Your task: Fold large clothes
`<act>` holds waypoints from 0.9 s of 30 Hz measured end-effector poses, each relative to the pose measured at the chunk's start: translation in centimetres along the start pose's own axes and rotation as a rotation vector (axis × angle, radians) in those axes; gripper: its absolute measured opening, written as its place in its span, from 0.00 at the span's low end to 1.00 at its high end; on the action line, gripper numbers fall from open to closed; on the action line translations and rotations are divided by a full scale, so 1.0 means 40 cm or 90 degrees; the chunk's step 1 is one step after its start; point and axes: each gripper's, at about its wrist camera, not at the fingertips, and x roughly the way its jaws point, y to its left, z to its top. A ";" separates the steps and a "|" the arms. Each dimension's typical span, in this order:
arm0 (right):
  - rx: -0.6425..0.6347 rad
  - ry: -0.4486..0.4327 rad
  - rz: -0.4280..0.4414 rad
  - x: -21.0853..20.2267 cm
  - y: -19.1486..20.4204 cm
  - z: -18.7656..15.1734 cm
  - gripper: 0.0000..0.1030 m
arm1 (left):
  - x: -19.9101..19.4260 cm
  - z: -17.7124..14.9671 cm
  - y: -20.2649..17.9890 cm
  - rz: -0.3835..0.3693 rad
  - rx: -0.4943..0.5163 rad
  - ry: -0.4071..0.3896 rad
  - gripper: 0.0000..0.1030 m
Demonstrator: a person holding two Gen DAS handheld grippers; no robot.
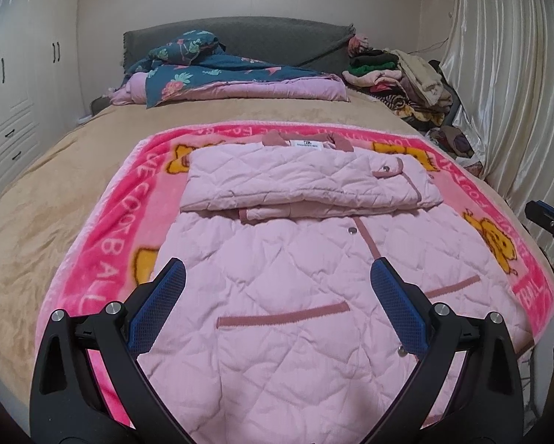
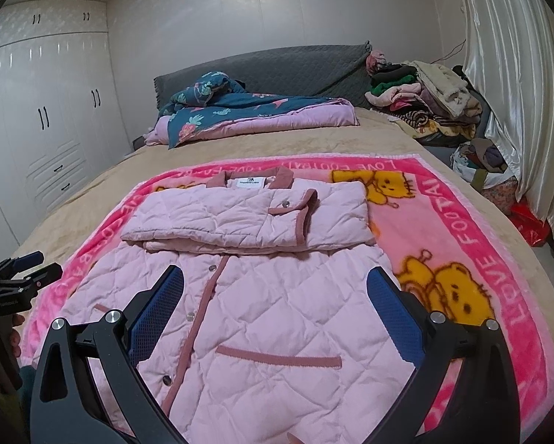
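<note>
A pale pink quilted jacket [image 1: 277,296] [image 2: 269,318] lies flat, front up, on a bright pink cartoon blanket [image 1: 103,244] [image 2: 499,251] spread over the bed. Both sleeves [image 1: 299,181] [image 2: 247,218] are folded across the chest, below the collar. My left gripper [image 1: 277,288] hovers open above the jacket's lower left half, holding nothing. My right gripper [image 2: 277,292] hovers open above the lower right half, also holding nothing. Each gripper shows at the edge of the other's view: the right gripper [image 1: 547,218], the left gripper [image 2: 22,273].
A beige bedspread [image 1: 55,170] covers the bed. A folded blue and pink quilt [image 1: 221,77] lies by the grey headboard [image 1: 277,37]. A heap of clothes [image 1: 395,77] sits at the far right corner. White wardrobes [image 2: 36,129] stand left, a pale curtain [image 2: 517,74] hangs right.
</note>
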 end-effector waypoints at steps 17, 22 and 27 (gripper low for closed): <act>0.000 0.027 -0.014 -0.026 -0.035 -0.053 0.96 | 0.004 -0.072 0.042 0.025 -0.023 0.037 0.91; -0.003 0.033 -0.016 -0.028 -0.040 -0.064 0.96 | 0.013 -0.099 0.066 0.037 -0.034 0.054 0.91; -0.005 0.041 -0.018 -0.030 -0.049 -0.080 0.96 | 0.021 -0.131 0.093 0.049 -0.047 0.074 0.91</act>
